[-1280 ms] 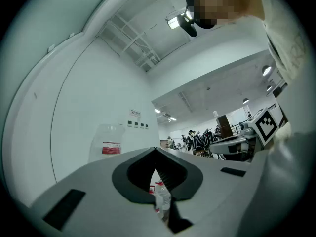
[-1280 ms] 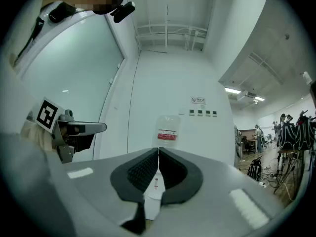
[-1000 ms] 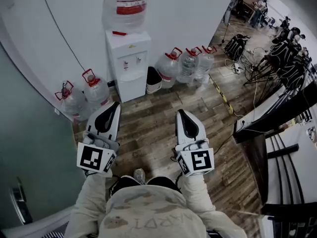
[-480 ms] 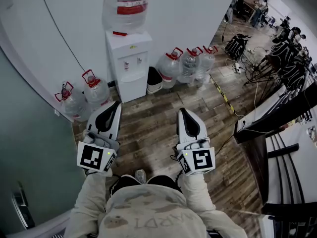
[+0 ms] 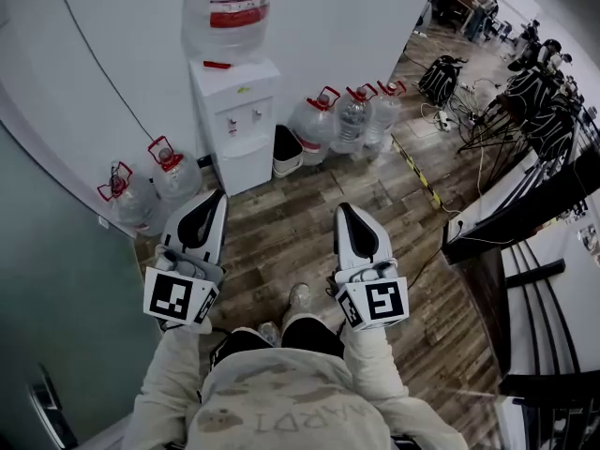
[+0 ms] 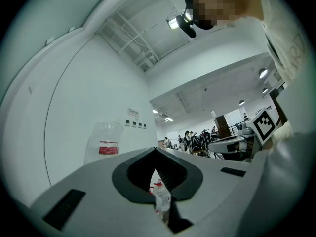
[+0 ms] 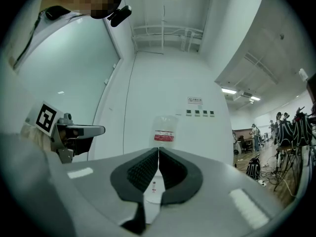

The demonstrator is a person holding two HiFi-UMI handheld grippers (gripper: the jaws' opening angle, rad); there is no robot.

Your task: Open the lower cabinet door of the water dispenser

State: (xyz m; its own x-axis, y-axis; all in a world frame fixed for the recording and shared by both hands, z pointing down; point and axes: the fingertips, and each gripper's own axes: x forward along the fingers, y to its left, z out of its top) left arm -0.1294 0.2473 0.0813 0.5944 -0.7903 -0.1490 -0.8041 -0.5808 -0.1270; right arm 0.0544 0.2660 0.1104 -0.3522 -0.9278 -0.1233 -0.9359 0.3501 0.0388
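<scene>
closest to me, the person stands with both tools out at waist height. the left gripper (image 5: 216, 197) has its jaws brought together at the tips with nothing between them, and the right gripper (image 5: 343, 210) is pinched closed and empty as well. both point across the wooden floor (image 5: 281, 232) towards the wall.

further on, well clear of both tools, the water dispenser (image 5: 232, 111) stands upright against the white wall, with spare bottles (image 5: 155, 178) to one side and a dark bin (image 5: 287, 150) just beside it on the other. the lower cabinet door (image 5: 246, 167) is the bottom panel of its front, shut flush, and nothing has touched it yet.

i'd expect that door to be a light, stiff panel with a smooth, rather slippery face, swinging on a side hinge. closed jaws won't grip it, so they'd have to part and catch an edge or a recess. from here i can't make out any handle, so which edge is a guess.

the door faces out into the room, towards the person, and its long axis looks to run upright with the cabinet. the big bottle (image 5: 230, 12) sits on top.
</scene>
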